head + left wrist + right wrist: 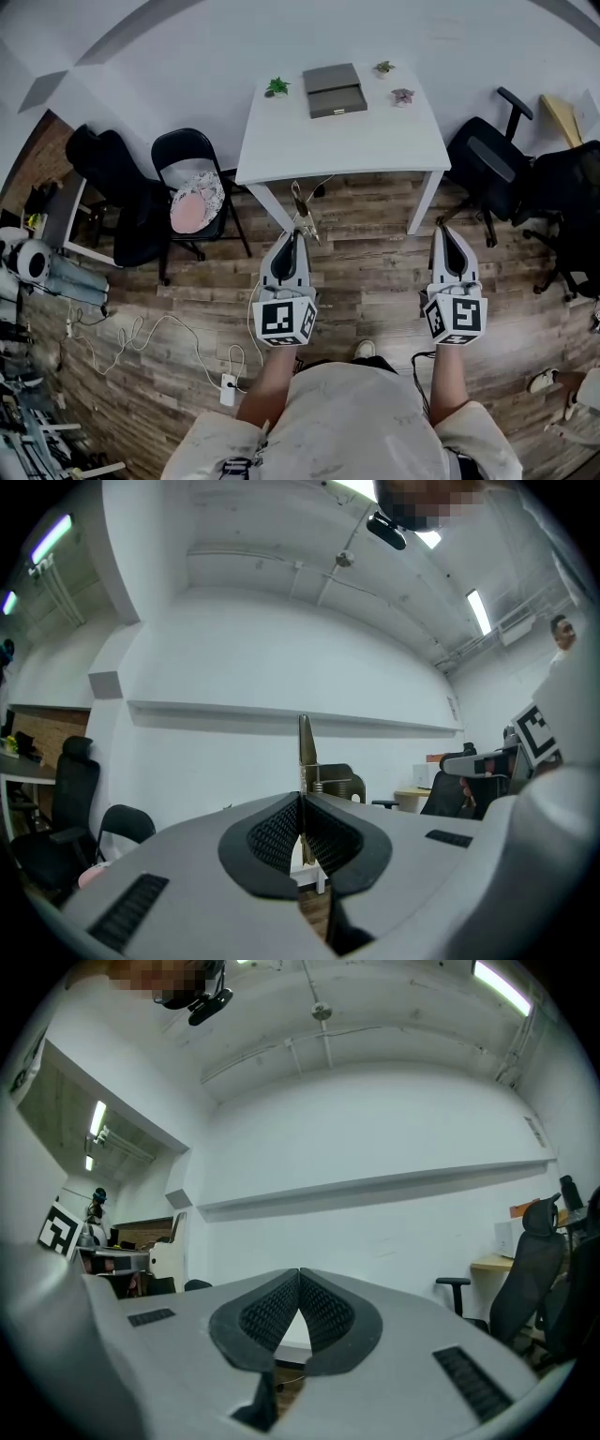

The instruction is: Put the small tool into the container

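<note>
**Small tool pinched in our left gripper, container on the table ahead**

Our left gripper [301,799] has its jaws closed on the small tool [307,747]. It is a thin metal piece that stands upright between the pads, with its upper end rising above them and a small spring showing on its side. Our right gripper [299,1274] has its jaws pressed together with nothing between them.

In the head view we hold the left gripper [298,232] and the right gripper [444,230] side by side over the wooden floor [366,281], both pointing toward the white table [375,150]. The small tool [302,211] sticks out ahead of the left jaws, just short of the table's front edge. The grey container [334,90] lies at the far side of the table top, well apart from the tool. Three little plants [277,87] stand around it. A black folding chair [192,202] with a pink cushion stands to the left of the table, and a black office chair [487,164] to the right
</note>
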Motion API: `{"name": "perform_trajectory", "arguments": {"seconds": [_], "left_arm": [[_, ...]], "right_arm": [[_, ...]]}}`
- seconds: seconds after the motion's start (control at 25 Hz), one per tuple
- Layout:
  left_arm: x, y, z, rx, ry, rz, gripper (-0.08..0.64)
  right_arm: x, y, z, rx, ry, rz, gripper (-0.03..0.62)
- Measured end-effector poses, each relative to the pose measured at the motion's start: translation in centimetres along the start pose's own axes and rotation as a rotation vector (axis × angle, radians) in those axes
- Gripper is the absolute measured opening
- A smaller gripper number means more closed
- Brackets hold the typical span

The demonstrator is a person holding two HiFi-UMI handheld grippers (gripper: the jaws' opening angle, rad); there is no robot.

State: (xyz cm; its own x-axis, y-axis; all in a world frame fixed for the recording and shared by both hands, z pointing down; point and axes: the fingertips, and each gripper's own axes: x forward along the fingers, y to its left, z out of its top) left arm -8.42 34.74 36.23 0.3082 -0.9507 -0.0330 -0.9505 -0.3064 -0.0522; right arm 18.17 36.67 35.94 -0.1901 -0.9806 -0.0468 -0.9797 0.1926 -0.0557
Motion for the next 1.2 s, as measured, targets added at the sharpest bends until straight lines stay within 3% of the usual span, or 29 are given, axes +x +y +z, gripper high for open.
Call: {"name": "perform_trajectory", "arguments": {"seconds": [0.68,1.2], "left_arm": [[3.4,-0.6,-0.8,0.007,-0.018,-0.006,0.006],[11.1,4.7,-2.4,-0.021,-0.019,-0.016,0.006]], "right_arm": [[2.5,-1.8,-1.4,-0.015,0.015,-0.007,0.017],[11.2,-1.0,-1.7,-0.044,0.022,-0.029,0.017]]}}
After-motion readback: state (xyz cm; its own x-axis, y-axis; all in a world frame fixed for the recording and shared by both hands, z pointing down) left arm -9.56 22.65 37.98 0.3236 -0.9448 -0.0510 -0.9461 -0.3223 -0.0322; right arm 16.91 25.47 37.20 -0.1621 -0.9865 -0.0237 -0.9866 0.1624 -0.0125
